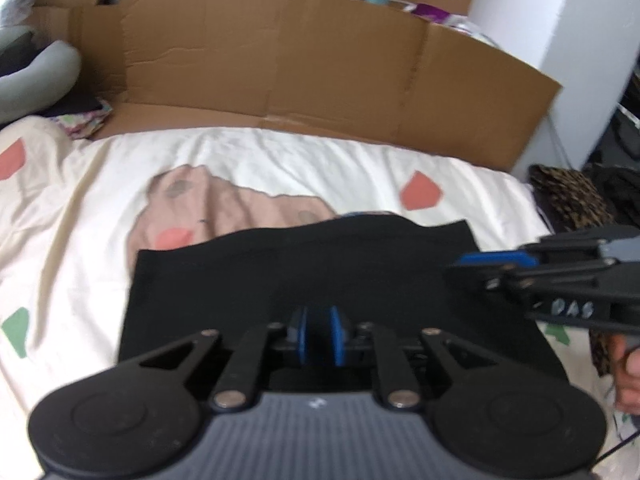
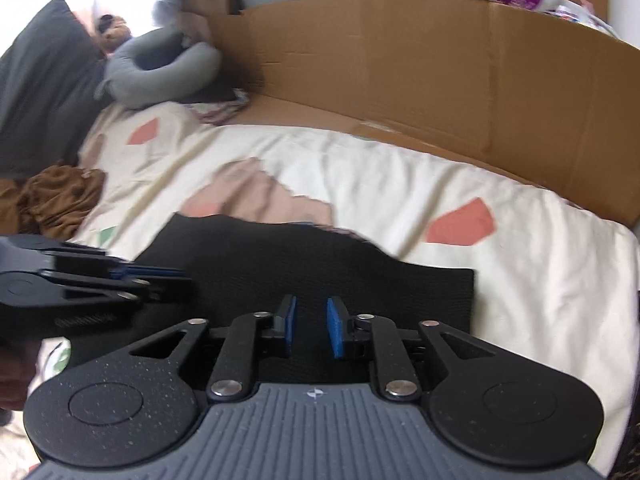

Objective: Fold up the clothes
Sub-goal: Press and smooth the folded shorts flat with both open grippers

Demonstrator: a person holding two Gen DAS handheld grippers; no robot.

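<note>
Bed [image 1: 280, 152] under a cream quilt with coral and green patches; a flattened cardboard sheet [image 1: 280, 60] stands along its far side, a grey neck pillow [image 2: 160, 72] lies at 10 o'clock, and a brown crumpled garment [image 2: 60, 200] sits at 9 o'clock in the right wrist view.

Task item: black garment [image 1: 300, 280], lying flat on the quilt as a near rectangle, directly under both tools. It looks partly folded; a further fold is likely due.

Risks, as judgement:
- Fabric is thin and flat, so a shallow pinch may take only the top layer and the fold beneath would slide open.
- The quilt below is soft and could be pinched up with the garment.
- The two tools sit close and could collide over the garment.
- Uneven lift at the two edges would skew the fold.

Left claw [image 1: 318, 336]: blue pads a narrow gap apart, nothing between them, hovering over the garment's near middle. Contact with the cloth cannot be told.

Right claw [image 2: 312, 330]: pads slightly wider apart, empty, above the garment's near right part at about 3 o'clock of the left one.
</note>
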